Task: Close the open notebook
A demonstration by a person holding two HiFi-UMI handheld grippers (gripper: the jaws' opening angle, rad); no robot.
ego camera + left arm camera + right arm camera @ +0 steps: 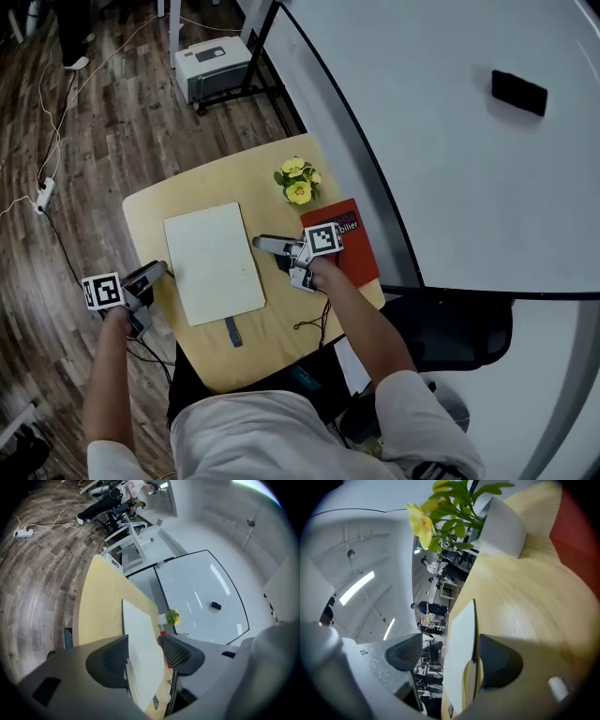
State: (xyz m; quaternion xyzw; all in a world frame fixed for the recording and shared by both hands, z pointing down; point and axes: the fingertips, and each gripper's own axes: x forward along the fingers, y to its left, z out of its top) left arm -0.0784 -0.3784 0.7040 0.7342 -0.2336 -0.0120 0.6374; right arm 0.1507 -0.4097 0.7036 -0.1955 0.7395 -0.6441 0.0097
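Note:
The notebook (214, 262) lies flat in the middle of the small wooden table (272, 337) and shows as one plain white rectangle. My left gripper (159, 272) is at its left edge and my right gripper (267, 246) at its right edge, tips pointing inward. In the left gripper view the open jaws (145, 651) frame the notebook (140, 634) without pressing it. In the right gripper view the gripper (450, 653) is open too, and the edge of the notebook (459, 639) runs between the pads, untouched.
A red book (352, 248) lies on the table's right side, behind my right hand. A small pot of yellow flowers (298, 180) stands at the far edge. A small dark strip (232, 331) and a thin cable (314, 323) lie near the front edge. A white board (450, 141) lies to the right.

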